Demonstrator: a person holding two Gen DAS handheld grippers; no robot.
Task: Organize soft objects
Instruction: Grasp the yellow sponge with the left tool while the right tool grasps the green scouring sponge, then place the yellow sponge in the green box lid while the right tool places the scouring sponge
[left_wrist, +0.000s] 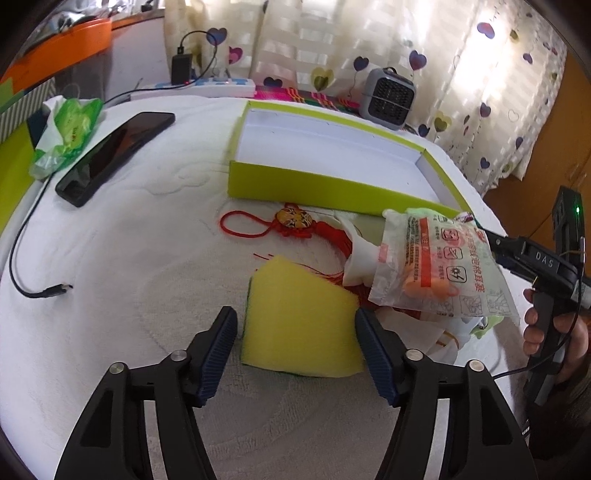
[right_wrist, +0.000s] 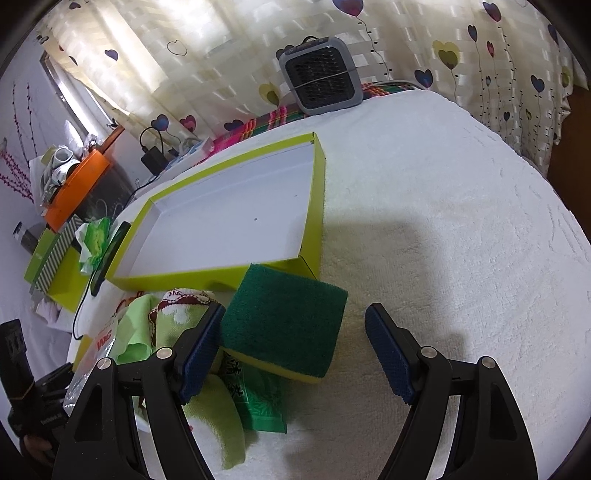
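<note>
My left gripper is open, its fingers either side of a yellow sponge lying on the white towel. A plastic packet of orange earplugs lies on white cloths to its right, beside a red tasselled knot charm. My right gripper is open around a green-topped, yellow-based sponge that rests on green cloths and a green packet. The lime-green box with a white inside stands empty behind; it also shows in the right wrist view.
A black phone, a green tissue pack and a loose charging cable lie at the left. A power strip and a grey fan heater stand at the back by the curtain.
</note>
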